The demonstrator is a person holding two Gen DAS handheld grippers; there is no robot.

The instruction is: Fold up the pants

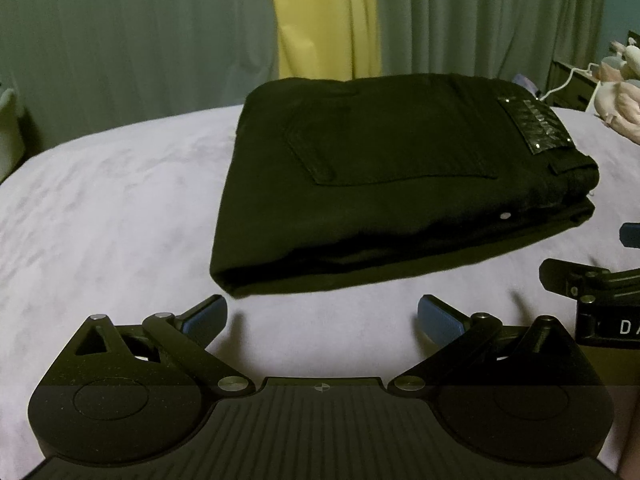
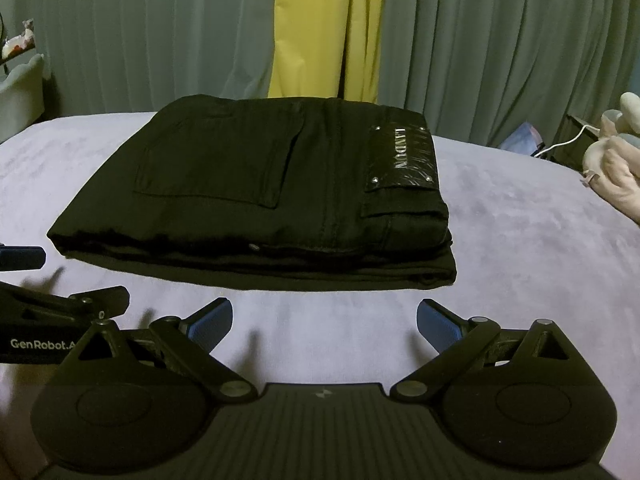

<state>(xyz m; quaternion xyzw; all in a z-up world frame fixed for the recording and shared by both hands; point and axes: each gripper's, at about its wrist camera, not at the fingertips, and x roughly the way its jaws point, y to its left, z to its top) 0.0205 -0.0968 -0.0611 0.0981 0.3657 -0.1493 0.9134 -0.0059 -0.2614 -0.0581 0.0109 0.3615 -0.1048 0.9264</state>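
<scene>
The black pants [image 1: 384,184] lie folded into a compact stack on the pale lilac bed cover [image 1: 120,200], back pocket and leather waistband patch facing up. They also show in the right wrist view [image 2: 256,200], patch reading LANDUN. My left gripper [image 1: 322,316] is open and empty, just in front of the stack's near edge, apart from it. My right gripper [image 2: 324,320] is open and empty, also just in front of the stack. Each gripper shows at the edge of the other's view: the right one [image 1: 600,280], the left one [image 2: 60,300].
Grey-green curtains with a yellow strip [image 1: 324,20] hang behind the bed. Pink plush items [image 2: 616,168] and a white cable [image 2: 564,142] lie at the right. A pale chair [image 2: 20,88] stands at the far left.
</scene>
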